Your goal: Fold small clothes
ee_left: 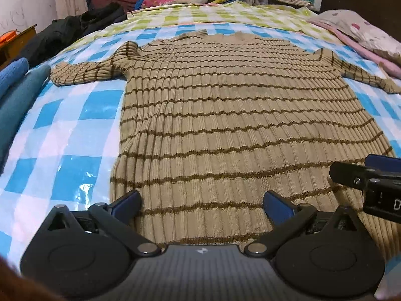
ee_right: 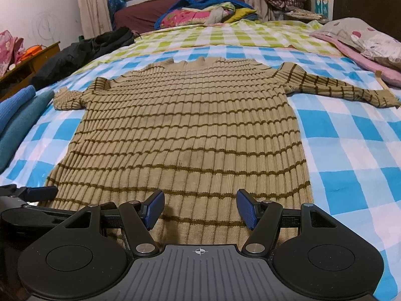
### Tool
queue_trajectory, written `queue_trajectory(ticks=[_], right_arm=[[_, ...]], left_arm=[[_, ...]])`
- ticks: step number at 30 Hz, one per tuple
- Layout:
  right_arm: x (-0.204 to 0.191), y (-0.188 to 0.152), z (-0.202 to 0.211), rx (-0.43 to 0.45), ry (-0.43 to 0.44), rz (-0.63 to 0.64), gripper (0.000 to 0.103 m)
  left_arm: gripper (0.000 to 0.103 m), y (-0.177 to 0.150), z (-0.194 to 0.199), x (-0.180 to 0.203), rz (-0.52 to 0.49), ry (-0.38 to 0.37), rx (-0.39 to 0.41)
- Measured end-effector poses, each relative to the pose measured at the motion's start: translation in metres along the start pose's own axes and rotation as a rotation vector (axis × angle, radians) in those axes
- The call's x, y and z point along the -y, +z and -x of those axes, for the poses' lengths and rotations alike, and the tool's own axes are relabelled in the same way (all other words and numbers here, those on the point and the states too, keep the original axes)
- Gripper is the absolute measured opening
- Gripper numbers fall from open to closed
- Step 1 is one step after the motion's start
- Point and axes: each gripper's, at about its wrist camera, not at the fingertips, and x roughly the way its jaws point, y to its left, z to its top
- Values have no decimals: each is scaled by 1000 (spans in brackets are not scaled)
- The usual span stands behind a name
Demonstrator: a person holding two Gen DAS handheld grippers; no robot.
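A tan ribbed sweater with brown stripes [ee_left: 225,115] lies flat on the blue-and-white checked bed cover [ee_left: 62,130], collar far, both sleeves spread out sideways. My left gripper [ee_left: 201,202] is open over the sweater's near hem, towards its left side. My right gripper [ee_right: 200,207] is open over the hem, towards its right side. The sweater also shows in the right wrist view [ee_right: 185,130]. The right gripper's finger shows at the right edge of the left wrist view [ee_left: 356,175]. The left gripper's finger shows at the left edge of the right wrist view [ee_right: 37,192].
Folded blue and teal clothes [ee_right: 17,115] lie at the left edge of the bed. A black garment [ee_right: 82,50] lies at the far left. A pink pillow pile [ee_right: 363,47] is at the far right. A heap of bedding [ee_right: 200,12] lies beyond the green checked sheet.
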Motion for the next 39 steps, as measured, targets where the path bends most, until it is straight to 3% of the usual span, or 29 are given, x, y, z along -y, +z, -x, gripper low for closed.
queue_trajectory(ticks=[12,19,27,39], right_arm=[[9,1,-1,12,18,-25,64],[13,7,3,34,26,-32,64],[22,24,4,68,26,-44,64],[33,46,0,108,13,-48,64]], left_arm=[[103,-3,2,-1,23,9,16],[103,2,14,7,-39,45,64],[103,30,22,8,-26,43,125],[103,56,16,19,-46,46,147]])
